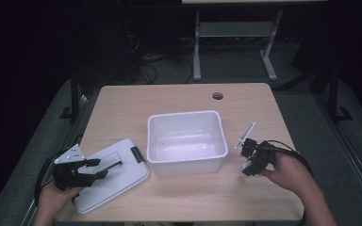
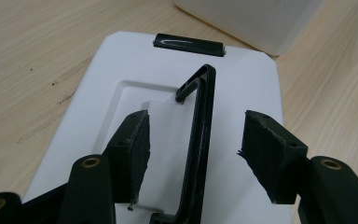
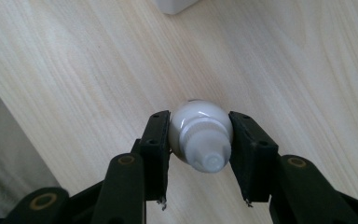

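Observation:
A white lid lies flat on the table's left front, with a black handle raised off its top and a black latch at its far edge. My left gripper hovers over the lid, open, its jaws standing either side of the handle without touching it. At the right front, my right gripper is shut on a small white bottle, pads pressed on both its sides, its cap pointing toward the camera. The bottle hangs just above the wood.
An empty white bin stands in the table's middle, between the two grippers; its corner lies just beyond the lid. A cable hole sits at the far edge. The person's trouser leg shows past the front edge.

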A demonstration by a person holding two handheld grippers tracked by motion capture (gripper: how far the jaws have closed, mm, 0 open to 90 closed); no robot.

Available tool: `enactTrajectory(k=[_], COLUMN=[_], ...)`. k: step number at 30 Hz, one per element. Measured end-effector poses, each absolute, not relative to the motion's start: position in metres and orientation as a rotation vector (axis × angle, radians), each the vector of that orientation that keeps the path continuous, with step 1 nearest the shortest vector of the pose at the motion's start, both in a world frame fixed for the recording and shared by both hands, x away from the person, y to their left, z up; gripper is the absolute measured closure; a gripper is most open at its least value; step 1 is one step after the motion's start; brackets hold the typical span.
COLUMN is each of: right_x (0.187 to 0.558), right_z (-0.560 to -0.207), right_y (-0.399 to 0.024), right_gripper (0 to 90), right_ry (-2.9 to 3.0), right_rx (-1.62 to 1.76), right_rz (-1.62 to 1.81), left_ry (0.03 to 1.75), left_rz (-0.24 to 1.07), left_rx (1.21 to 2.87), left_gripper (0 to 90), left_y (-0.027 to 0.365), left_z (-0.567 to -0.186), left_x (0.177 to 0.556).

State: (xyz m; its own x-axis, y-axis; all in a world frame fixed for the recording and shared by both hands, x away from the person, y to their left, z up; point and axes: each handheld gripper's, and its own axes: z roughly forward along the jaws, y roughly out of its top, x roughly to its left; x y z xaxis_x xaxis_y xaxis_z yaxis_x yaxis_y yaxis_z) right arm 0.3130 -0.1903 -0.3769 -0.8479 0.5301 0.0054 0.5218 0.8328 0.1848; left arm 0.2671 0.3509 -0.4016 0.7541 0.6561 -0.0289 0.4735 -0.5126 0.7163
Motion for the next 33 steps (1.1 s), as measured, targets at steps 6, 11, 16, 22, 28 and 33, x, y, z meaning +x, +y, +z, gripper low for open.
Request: enactTrajectory(k=[6, 11, 16, 22, 28, 33], right_x=[0.307, 0.303, 0.301, 0.299, 0.299, 0.3], right_z=[-0.363, -0.351, -0.339, -0.324, -0.309, -0.297], right_y=[-0.186, -0.182, -0.179, -0.173, -0.165, -0.157], right_gripper=[59.4, 59.5, 59.5, 59.5, 59.5, 59.5], right_ry=[2.955, 2.952, 2.952, 2.95, 2.948, 2.949], right_rx=[0.829, 0.811, 0.798, 0.785, 0.771, 0.744], right_rz=[0.271, 0.279, 0.277, 0.269, 0.264, 0.253], left_ry=[0.842, 0.844, 0.843, 0.843, 0.844, 0.846], left_rz=[0.318, 0.318, 0.317, 0.318, 0.319, 0.319], left_rx=[2.21, 2.211, 2.212, 2.21, 2.208, 2.206], left_gripper=[40.7, 40.4, 39.9, 39.7, 39.5, 39.3], left_y=[0.351, 0.35, 0.35, 0.351, 0.351, 0.351], left_z=[-0.401, -0.401, -0.401, -0.401, -0.4, -0.4], left_x=[0.267, 0.267, 0.267, 0.267, 0.267, 0.267])
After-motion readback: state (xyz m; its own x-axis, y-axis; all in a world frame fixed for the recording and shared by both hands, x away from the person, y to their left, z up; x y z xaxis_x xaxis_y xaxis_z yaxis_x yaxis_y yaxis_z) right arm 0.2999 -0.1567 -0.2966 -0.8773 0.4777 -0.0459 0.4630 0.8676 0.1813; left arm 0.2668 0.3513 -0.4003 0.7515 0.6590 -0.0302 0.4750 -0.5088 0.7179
